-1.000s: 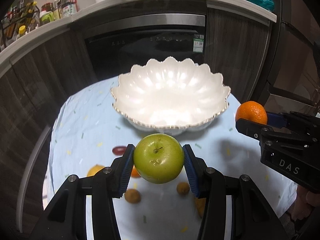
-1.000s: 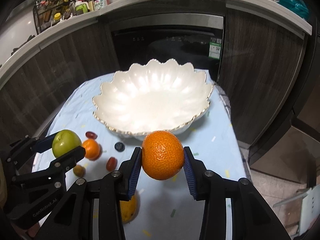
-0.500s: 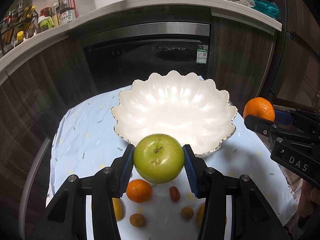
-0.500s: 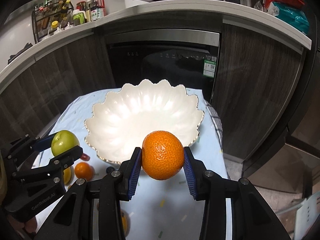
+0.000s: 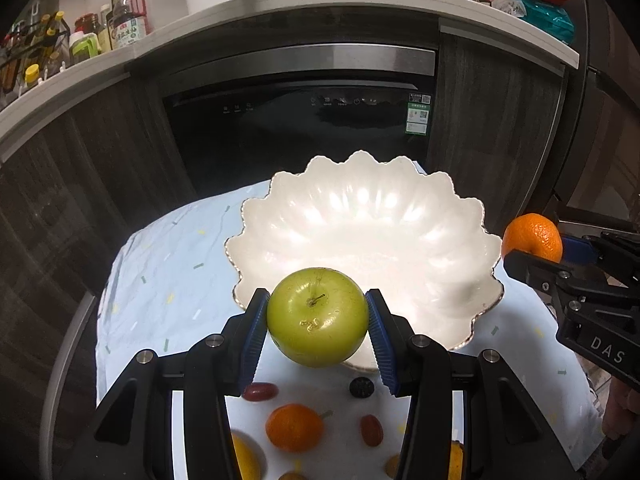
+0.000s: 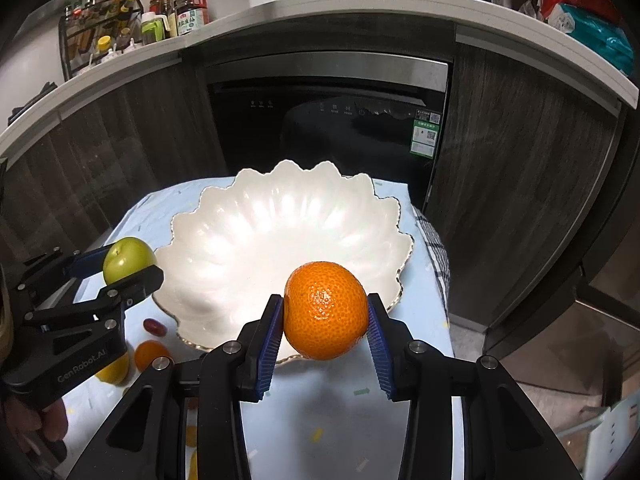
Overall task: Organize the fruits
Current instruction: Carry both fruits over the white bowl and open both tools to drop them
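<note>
My left gripper (image 5: 318, 320) is shut on a green apple (image 5: 318, 317) and holds it in the air at the near rim of the white scalloped bowl (image 5: 360, 216). My right gripper (image 6: 325, 320) is shut on an orange (image 6: 326, 310) and holds it over the bowl's (image 6: 260, 224) near right rim. The bowl is empty. Each gripper shows in the other's view: the orange (image 5: 532, 237) at the right, the apple (image 6: 129, 260) at the left.
The bowl stands on a small table with a light blue cloth (image 5: 160, 280). Loose fruit lies near the front: a small orange (image 5: 294, 427), red grapes (image 5: 260, 391), a dark berry (image 5: 361, 387), yellow fruit (image 5: 244, 456). A dark oven front (image 5: 300, 136) and counter stand behind.
Both grippers have risen and moved forward with their fruit, from in front of the bowl to over its near rim. The bowl now sits lower in both views.
</note>
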